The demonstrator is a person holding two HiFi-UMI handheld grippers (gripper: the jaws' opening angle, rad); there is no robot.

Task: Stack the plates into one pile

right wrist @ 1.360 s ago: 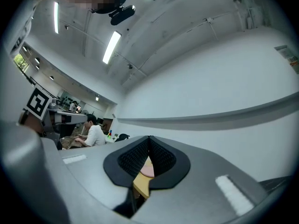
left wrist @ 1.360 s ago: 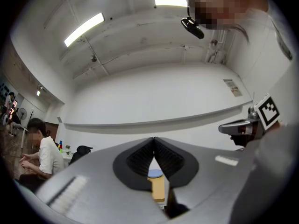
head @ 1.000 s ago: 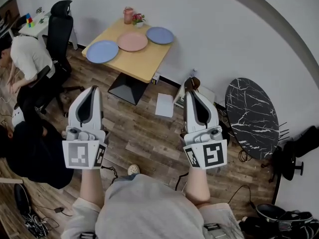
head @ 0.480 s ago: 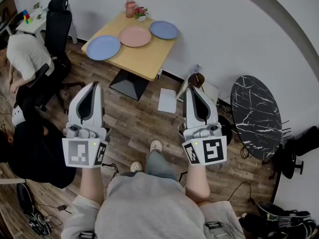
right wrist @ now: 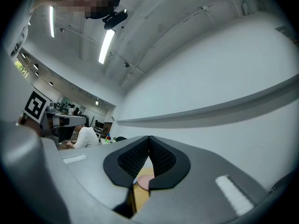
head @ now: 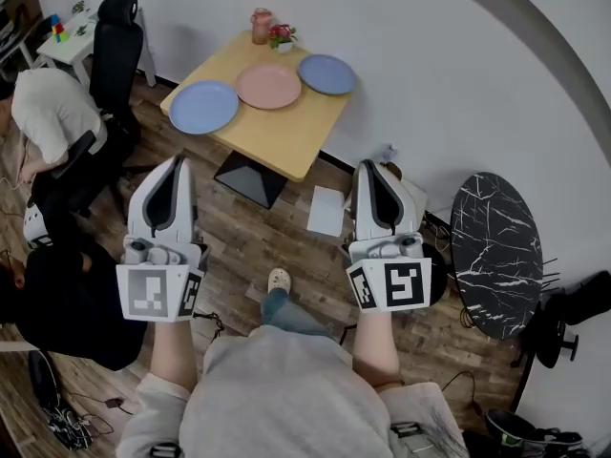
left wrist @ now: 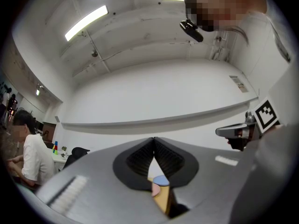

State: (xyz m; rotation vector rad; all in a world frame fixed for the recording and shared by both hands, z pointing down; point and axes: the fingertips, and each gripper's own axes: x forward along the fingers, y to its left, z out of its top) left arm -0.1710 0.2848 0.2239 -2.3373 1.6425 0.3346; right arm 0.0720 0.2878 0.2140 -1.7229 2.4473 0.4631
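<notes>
**Both tongs closed and empty, three plates unstacked on the far table**

The left gripper (head: 177, 163) and the right gripper (head: 368, 168) are held side by side in front of the person, well apart from each other, over a brown plank floor (head: 277, 241). Each gripper's own view shows its two dark ribbed jaws meeting at the tips with nothing clamped between them.

The plates lie ahead on a square light-wood table (head: 286, 132) that stands against the white wall, well away from both grippers. They sit in a row, each flat on the tabletop. The large round light-blue plate (head: 203, 107) is at the left. The round pink plate (head: 268, 86) is in the middle. The smaller round blue plate (head: 327, 74) is at the right, just beside the pink one. None rests on another. Behind them, at the table's far corner, stand a pink cup (head: 261, 26) and a small potted plant with red flowers (head: 281, 36).

In the left gripper view, slivers of the pink and blue plates show through the gap below the closed tips. The right gripper view shows the pink plate there.

A white sheet of paper (head: 327, 210) lies on the floor between the table and the right gripper. A round black marble-patterned table (head: 504, 251) stands at the right. A black office chair (head: 116, 46) and a seated person in a white shirt (head: 52, 113) are at the left.
</notes>
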